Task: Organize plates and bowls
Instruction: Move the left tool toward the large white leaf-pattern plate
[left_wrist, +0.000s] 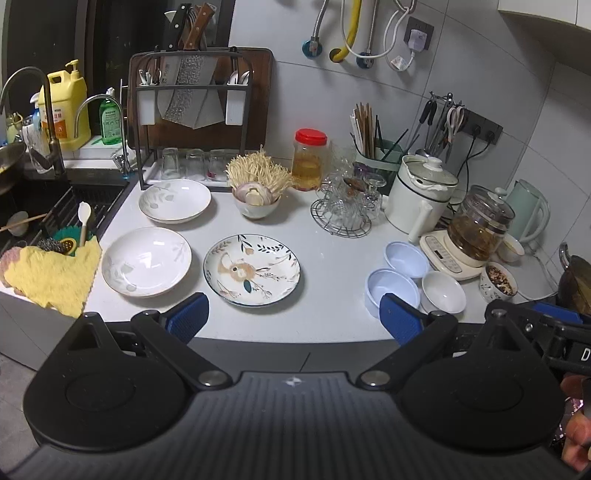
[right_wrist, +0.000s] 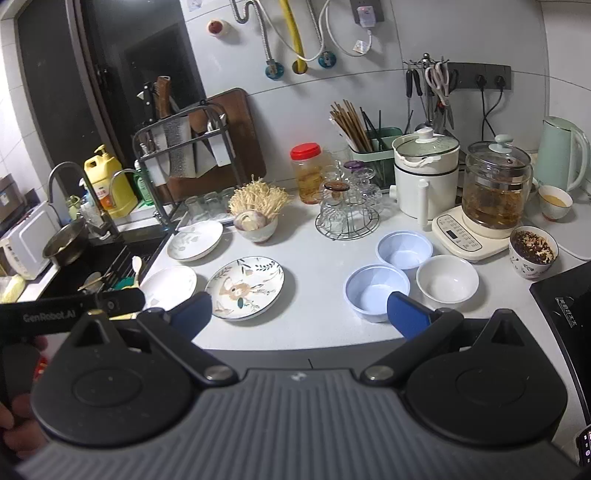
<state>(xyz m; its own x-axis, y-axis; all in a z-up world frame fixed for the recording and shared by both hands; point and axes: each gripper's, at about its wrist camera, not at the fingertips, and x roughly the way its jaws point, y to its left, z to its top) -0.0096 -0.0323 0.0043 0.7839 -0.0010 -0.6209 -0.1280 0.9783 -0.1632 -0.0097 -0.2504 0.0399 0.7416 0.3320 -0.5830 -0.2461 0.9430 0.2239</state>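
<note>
Left wrist view shows the left gripper (left_wrist: 293, 317) spread wide and empty above the counter's (left_wrist: 332, 254) front edge, the patterned plate (left_wrist: 252, 269) just beyond it. Two white plates (left_wrist: 146, 260) (left_wrist: 174, 200) lie toward the counter's sink-side edge. The right gripper (right_wrist: 300, 314) likewise gapes empty at the front edge, near two blue bowls (right_wrist: 376, 290) (right_wrist: 404, 249) and a white bowl (right_wrist: 447, 278), clustered and touching.

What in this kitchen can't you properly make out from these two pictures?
- Near rim of the front blue bowl: hidden in both views by a blue pad of the open tongs.
- Dark pan: cut off by the left view's right edge.
- Sink contents: dim and cluttered in both views.
- Labels on the yellow jug: too small to read.
- Counter's near edge: hidden by the tongs' black bodies.
</note>
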